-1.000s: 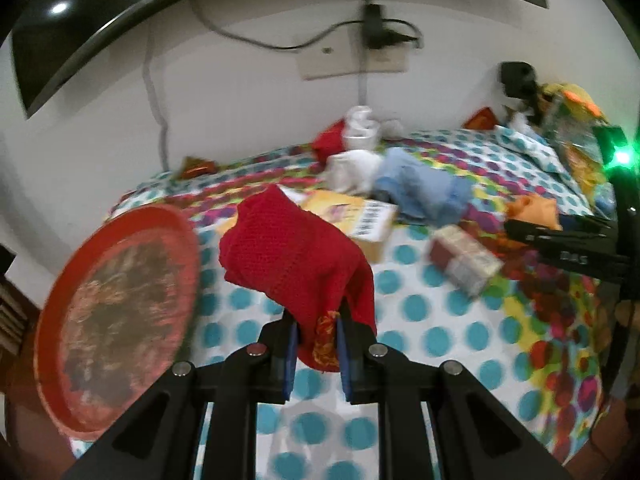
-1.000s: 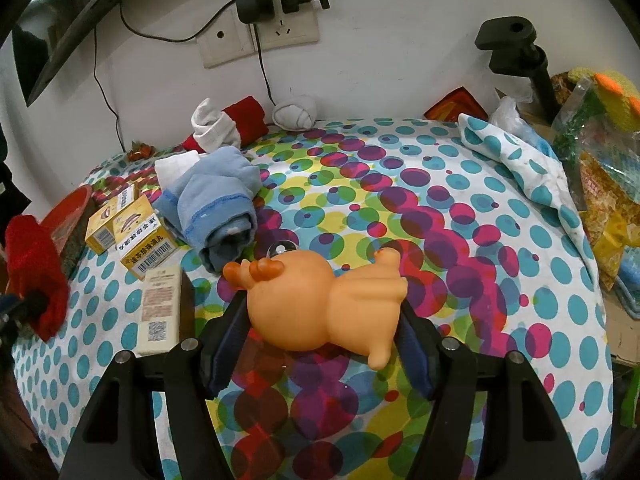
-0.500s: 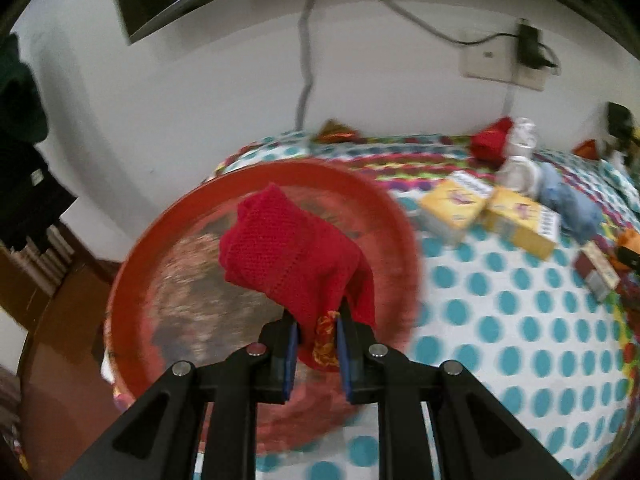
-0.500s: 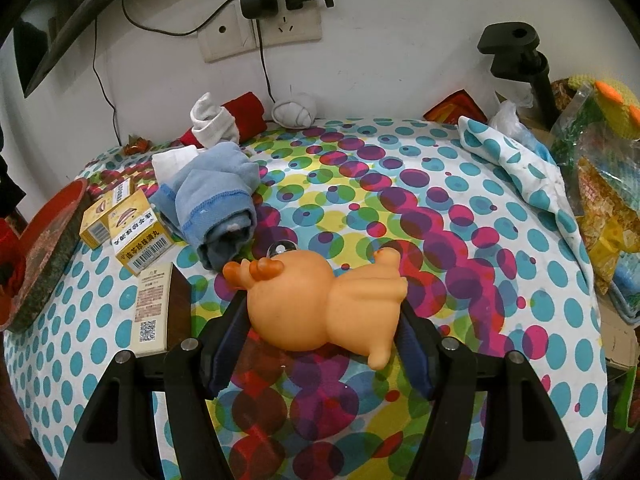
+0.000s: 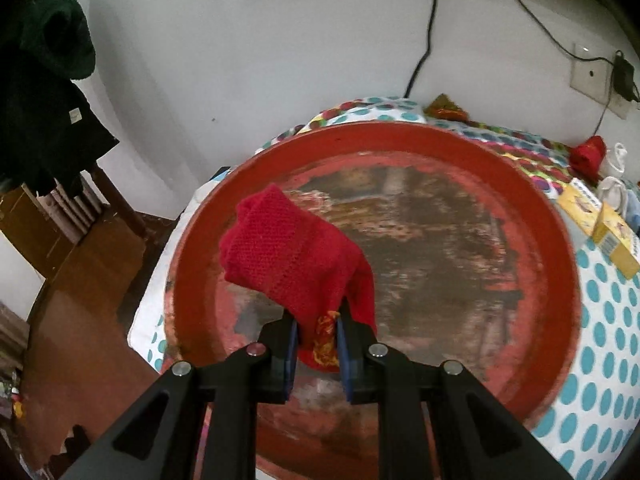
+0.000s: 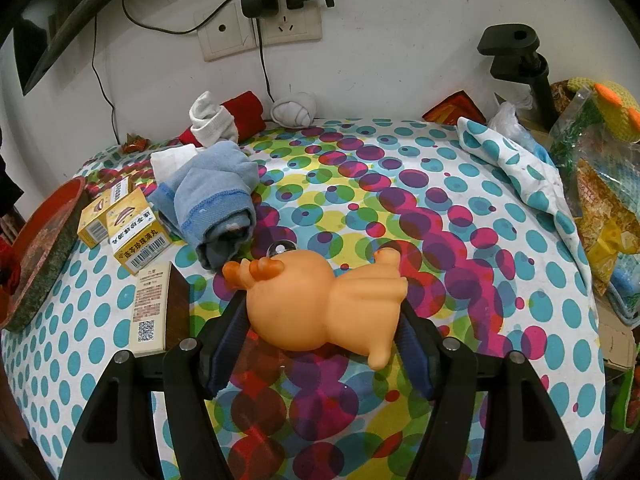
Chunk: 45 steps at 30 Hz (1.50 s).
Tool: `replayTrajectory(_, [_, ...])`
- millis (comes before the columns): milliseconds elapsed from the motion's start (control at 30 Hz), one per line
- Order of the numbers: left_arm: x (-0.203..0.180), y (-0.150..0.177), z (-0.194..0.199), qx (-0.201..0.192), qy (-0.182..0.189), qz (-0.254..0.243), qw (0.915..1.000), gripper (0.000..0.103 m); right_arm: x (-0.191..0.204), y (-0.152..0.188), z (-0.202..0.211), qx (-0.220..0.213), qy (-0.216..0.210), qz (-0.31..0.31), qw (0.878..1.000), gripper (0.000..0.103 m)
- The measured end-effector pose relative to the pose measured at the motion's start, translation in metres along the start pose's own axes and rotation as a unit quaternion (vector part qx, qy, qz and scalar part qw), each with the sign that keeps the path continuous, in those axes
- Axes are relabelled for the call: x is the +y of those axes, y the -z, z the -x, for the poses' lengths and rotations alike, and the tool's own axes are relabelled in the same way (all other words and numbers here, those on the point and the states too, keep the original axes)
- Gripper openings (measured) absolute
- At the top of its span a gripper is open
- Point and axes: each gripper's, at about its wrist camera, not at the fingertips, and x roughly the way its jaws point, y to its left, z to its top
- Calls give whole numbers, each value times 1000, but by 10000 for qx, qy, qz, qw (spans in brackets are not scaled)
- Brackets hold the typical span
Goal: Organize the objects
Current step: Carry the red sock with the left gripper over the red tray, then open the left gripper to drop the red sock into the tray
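Task status: early stage. Red tray (image 5: 552, 264) on the left edge of the desk (image 6: 400, 208), worn inner face bare, nothing resting in it yet. Red sock (image 5: 288, 256) suspended over the tray's near-left portion, not yet released.

Left to sort, judged from the right wrist view:
- rolled blue cloth (image 6: 212, 204), beside the yellow boxes (image 6: 136, 236);
- brown-sided carton (image 6: 152, 312), lying flat just in front of the yellow boxes;
- white sock (image 6: 212, 120) and a second red bundle (image 6: 244, 114) against the wall;
- knotted white bundle (image 6: 294, 110) under the wall socket (image 6: 260, 28);
- orange rubber toy (image 6: 320, 304), near the middle of the spotted cloth.

Left tongs (image 5: 316, 354): closed narrow, both blue pads (image 5: 291, 350) pinching the lower end of the red sock, patterned hem showing between them. Sock body standing up and forward of the tips, clear of the tray floor as far as visible.

Right tongs (image 6: 320, 332): held at a medium spread around the orange rubber toy, one finger against each flank. Toy on its side, apparently resting on the desk. Contact appears firm on both sides; lift not confirmed.

Likely next action: release of the sock into the tray.
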Motion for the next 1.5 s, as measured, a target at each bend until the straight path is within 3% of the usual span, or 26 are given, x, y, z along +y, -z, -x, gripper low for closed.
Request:
replayTrajectory(567, [29,-2,-27,66,24,92,9999,23,6,-1,-1,1,41,-10,10000,68])
replayTrajectory(733, [39,-1,-20,-80,26,312,9995,53,6,-1,-2,7,66,11,10000,68])
replayTrajectory(800, [44,-2,-15,-139,60,304,9994,57,4,-1,-2,3,101,39,9999,68])
replayTrajectory(1067, [41,11,21,-472,-75,143,9988,57,-8,0,1,-15,271,185,9995,68])
replayTrajectory(1500, [-2,54,61,-852,396,13,9956,57,-48,2,12,-241,777,545,9952,63])
